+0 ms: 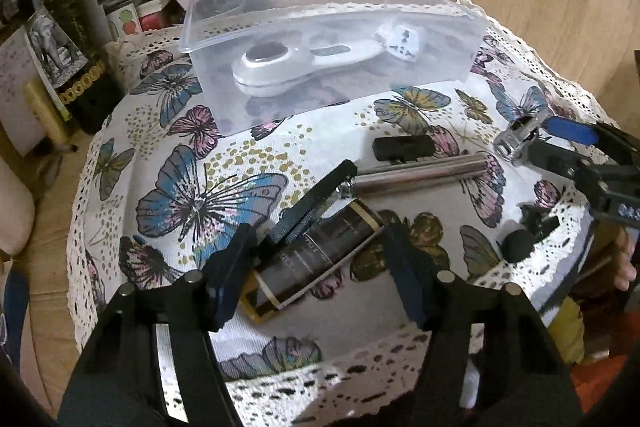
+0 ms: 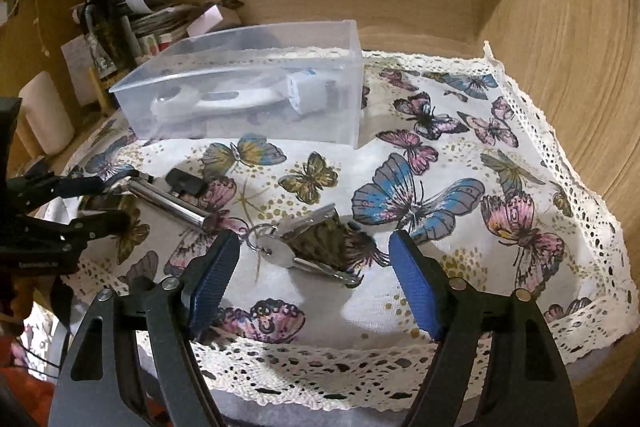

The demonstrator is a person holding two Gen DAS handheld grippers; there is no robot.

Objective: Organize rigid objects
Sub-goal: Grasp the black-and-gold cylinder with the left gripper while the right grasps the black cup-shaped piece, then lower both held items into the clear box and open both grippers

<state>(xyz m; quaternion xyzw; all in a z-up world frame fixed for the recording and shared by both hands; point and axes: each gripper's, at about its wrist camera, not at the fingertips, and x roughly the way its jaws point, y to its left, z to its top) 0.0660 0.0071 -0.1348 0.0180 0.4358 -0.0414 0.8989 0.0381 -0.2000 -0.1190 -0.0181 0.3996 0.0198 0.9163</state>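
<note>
My left gripper (image 1: 320,255) is open, its fingers on either side of a dark brown box with gold trim (image 1: 312,259) lying on the butterfly cloth (image 1: 200,195). A silver metal tube (image 1: 420,173) and a small black block (image 1: 404,148) lie just beyond it. My right gripper (image 2: 316,263) is open above a bunch of keys (image 2: 296,243). The clear plastic bin (image 1: 320,39) at the back holds a white handheld device (image 1: 296,65) and a white adapter (image 1: 400,41). The bin also shows in the right wrist view (image 2: 248,91).
A black foam-tipped microphone (image 1: 520,241) lies at the cloth's right edge. A dark bottle (image 1: 64,43), papers and small boxes stand at the back left. Wooden walls (image 2: 580,47) close the back and right. The left gripper shows at the left of the right wrist view (image 2: 100,203).
</note>
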